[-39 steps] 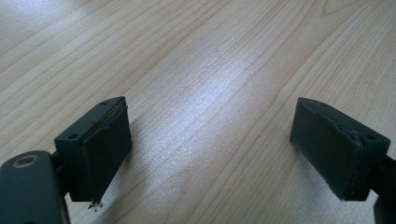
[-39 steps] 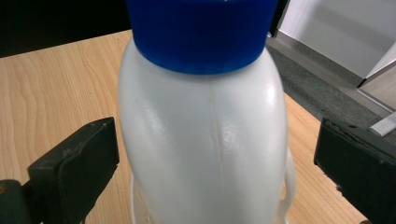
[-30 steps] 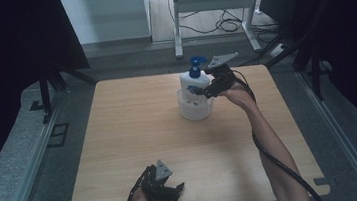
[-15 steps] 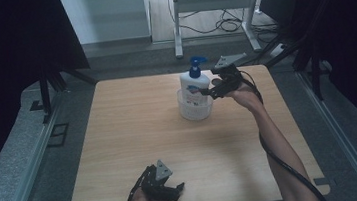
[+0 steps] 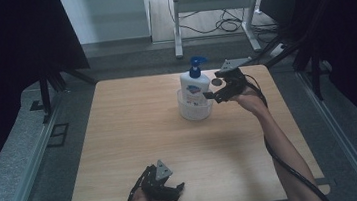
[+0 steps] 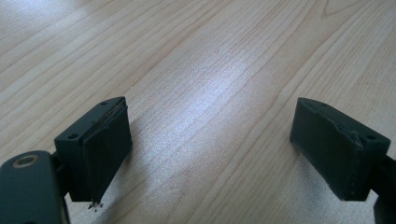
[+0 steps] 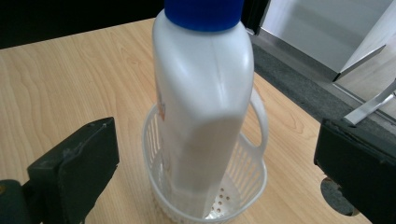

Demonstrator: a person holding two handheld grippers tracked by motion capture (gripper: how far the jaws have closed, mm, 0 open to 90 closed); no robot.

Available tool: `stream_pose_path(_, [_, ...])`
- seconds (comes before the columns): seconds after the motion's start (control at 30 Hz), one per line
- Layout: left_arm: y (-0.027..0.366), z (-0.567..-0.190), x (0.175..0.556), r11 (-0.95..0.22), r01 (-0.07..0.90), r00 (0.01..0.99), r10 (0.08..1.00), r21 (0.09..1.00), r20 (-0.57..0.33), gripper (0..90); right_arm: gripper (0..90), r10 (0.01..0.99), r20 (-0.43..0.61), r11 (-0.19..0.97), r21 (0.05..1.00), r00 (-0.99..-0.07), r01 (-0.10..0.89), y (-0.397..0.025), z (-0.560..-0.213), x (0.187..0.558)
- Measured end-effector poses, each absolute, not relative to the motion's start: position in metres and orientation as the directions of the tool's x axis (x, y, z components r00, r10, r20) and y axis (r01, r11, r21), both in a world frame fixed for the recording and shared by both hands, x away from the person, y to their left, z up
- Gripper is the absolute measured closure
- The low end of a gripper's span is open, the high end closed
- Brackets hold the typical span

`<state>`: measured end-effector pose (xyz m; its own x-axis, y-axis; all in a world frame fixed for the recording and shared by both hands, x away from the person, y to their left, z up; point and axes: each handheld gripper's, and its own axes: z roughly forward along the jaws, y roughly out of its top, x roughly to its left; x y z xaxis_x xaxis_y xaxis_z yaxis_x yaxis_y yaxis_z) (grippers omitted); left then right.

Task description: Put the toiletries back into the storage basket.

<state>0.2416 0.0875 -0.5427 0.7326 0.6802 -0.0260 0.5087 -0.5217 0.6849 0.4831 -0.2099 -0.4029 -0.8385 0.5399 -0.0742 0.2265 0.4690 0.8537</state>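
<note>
High view: light wooden table (image 5: 135,135) at frame centre, dark surroundings on both sides, a grey metal stand (image 5: 212,6) with cables on the floor at the upper centre.

White pump bottle (image 5: 194,86) with blue pump head stands upright inside a small white perforated basket (image 5: 194,111), slightly above and right of the frame centre, on the far half of the table. Blue and red label faces the camera; text too small to read.

Right gripper (image 5: 211,96), held in the person's right hand (image 5: 249,100), sits just to the right of the bottle at about its mid-height, jaws pointing left toward it. In the right gripper view the right gripper (image 7: 219,163) has its jaws spread wide, one at the lower left and one at the lower right of the frame, with the pump bottle (image 7: 205,93) and basket (image 7: 247,186) standing between and beyond them. No contact between jaws and bottle visible. Basket has one loop handle on the frame's right side.

Left gripper (image 5: 175,190) sits at the bottom centre-left of the high view, near the table's near edge, well apart from the bottle. In the left gripper view the left gripper (image 6: 210,140) has its jaws wide apart over bare wood grain (image 6: 210,60), nothing between them. Left pad's lower edge looks frayed.
</note>
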Motion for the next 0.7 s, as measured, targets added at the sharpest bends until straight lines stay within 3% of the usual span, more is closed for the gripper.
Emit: stream_pose_path(0.7, [0.087, -0.543, 0.242, -0.521, 0.508, 0.732, 0.68, 0.686, -0.026, 12.0, 0.2, 0.549, -0.075, 0.477, 0.846, -0.833, 0.238, -0.215, -0.408, 0.458])
